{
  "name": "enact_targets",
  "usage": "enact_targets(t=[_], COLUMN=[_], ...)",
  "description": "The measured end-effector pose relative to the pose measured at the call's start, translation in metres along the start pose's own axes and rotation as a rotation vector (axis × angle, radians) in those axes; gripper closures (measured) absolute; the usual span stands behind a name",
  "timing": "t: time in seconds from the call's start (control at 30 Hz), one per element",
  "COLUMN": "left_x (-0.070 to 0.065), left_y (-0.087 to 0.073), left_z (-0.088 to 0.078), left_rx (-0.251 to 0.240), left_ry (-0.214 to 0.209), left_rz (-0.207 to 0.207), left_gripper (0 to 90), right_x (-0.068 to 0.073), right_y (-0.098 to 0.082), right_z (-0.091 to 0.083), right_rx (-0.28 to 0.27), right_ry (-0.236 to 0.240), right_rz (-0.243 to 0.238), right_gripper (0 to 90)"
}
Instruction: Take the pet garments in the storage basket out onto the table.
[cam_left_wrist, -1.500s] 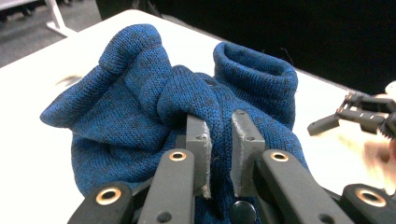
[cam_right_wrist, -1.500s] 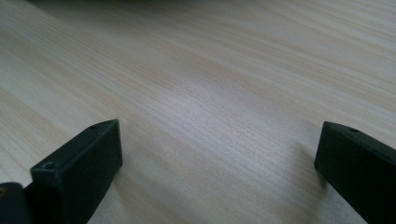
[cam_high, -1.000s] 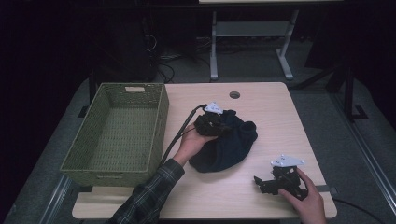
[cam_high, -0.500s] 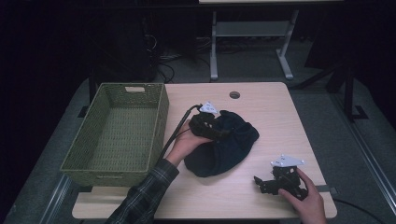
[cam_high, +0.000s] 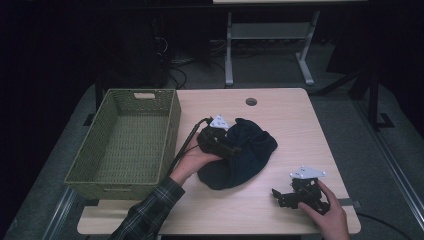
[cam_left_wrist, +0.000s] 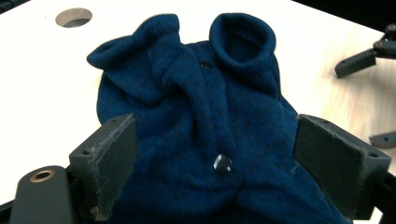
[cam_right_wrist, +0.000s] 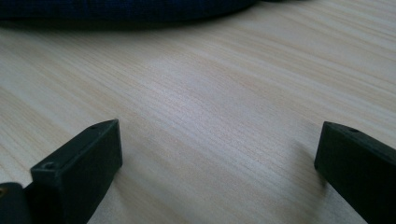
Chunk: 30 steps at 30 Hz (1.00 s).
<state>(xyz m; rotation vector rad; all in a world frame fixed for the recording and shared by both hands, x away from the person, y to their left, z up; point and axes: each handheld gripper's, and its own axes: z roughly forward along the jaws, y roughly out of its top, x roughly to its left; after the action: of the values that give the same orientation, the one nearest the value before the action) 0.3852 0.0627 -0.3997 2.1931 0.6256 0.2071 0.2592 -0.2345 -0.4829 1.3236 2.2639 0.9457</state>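
Left gripper view: navy sweater lies between spread left claw jaws

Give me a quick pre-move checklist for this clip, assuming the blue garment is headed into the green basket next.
1. Left tongs open wide enough to take cloth: ok, jaws spread apart over the blue garment.
2. Left tongs already gripping the garment: not ok, jaws are not closed on it.
3. Right tongs out of the way: ok, open and low over bare table, apart from the garment.
4. Green basket free to receive: ok, nothing seen inside in the high view.
5. Garment wholly on the table: ok, it lies bunched near the middle.
6. Button clear of the jaw pads: ok, it sits midway between them.
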Motion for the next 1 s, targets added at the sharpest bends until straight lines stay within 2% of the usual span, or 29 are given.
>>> enact_targets(t=[0.63, 1.0], left_x=[-0.027, -0.041], left_y=[-0.037, -0.062], left_z=[-0.029, -0.036], left_rx=[-0.028, 0.001], left_ry=[0.034, 0.030], left_rz=[0.003, -0.008], left_gripper=[12.9, 12.9], right_x=[0.000, 0.000], right_y=[0.000, 0.000], right_z=[0.000, 0.000], right_rx=[0.000, 0.000], right_ry=[0.000, 0.000], right_rz=[-0.003, -0.001], right_gripper=[0.5, 0.5])
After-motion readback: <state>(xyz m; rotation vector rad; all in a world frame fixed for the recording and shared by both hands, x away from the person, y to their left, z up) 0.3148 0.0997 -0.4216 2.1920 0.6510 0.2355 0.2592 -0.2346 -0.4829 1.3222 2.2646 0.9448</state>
